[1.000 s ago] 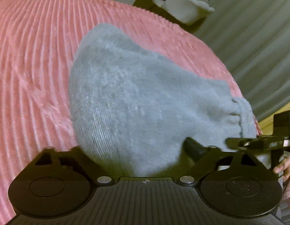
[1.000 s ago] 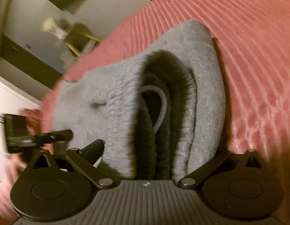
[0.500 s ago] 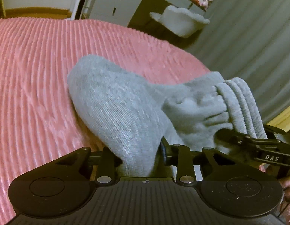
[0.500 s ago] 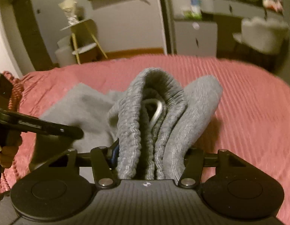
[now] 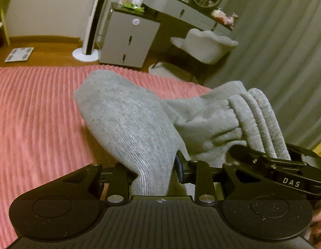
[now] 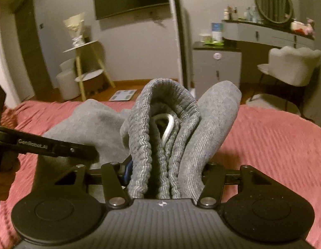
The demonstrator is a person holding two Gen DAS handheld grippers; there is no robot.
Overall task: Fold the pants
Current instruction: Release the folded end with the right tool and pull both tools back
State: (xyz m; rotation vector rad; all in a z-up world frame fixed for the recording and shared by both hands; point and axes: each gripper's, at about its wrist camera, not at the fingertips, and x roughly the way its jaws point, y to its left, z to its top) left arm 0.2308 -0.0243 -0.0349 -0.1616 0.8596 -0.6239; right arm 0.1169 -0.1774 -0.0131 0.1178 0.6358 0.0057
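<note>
Bunching into thick ribbed folds above the pink bedspread, the grey sweatpants sit clamped in both the left gripper and right gripper jaws.

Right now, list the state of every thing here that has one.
left gripper: shut on the pants' folded edge
right gripper: shut on the bunched waistband
pants: folded, held raised off the bedspread
drawstring: looped inside the waistband
bedspread: spread flat
cabinet drawers: shut
</note>
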